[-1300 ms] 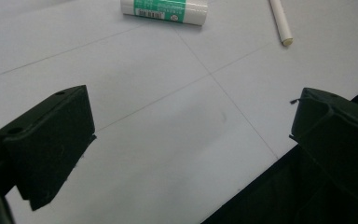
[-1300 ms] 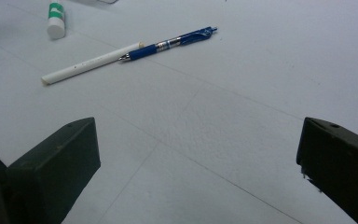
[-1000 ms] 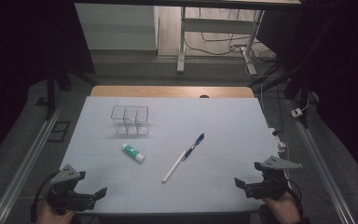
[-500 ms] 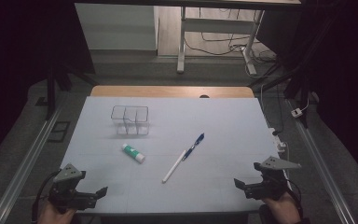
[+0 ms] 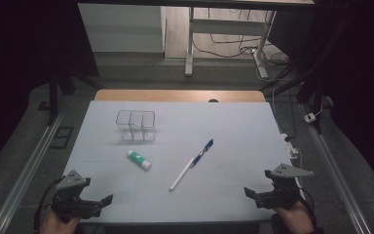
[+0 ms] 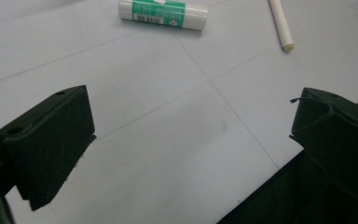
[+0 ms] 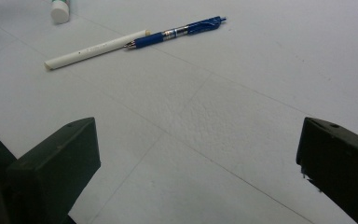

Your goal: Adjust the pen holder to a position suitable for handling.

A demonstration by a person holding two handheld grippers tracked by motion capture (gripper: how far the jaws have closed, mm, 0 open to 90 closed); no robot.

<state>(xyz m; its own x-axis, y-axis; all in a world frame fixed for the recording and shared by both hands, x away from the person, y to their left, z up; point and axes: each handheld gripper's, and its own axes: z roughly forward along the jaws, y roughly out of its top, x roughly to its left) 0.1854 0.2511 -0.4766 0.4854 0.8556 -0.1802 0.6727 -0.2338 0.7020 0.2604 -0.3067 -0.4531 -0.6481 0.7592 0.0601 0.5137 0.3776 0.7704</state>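
A green and white glue stick (image 5: 139,160) lies on the white table (image 5: 233,126), left of centre. A blue pen (image 5: 202,151) and a white stick (image 5: 181,180) lie end to end in one diagonal line near the middle. My left gripper (image 5: 102,202) rests at the front left corner, open and holding nothing. In the left gripper view, the glue stick (image 6: 163,14) and the white stick's end (image 6: 280,25) lie beyond the wide-apart jaws. At the front right, my right gripper (image 5: 252,195) is also open and holds nothing. The pen (image 7: 177,31) and white stick (image 7: 95,49) lie ahead of it.
A clear plastic container (image 5: 135,126) with divided compartments stands at the back left of the table. A wooden strip (image 5: 175,95) runs along the far edge. Metal rails (image 5: 24,170) flank the table on both sides. A white power strip (image 5: 292,145) hangs off the right edge.
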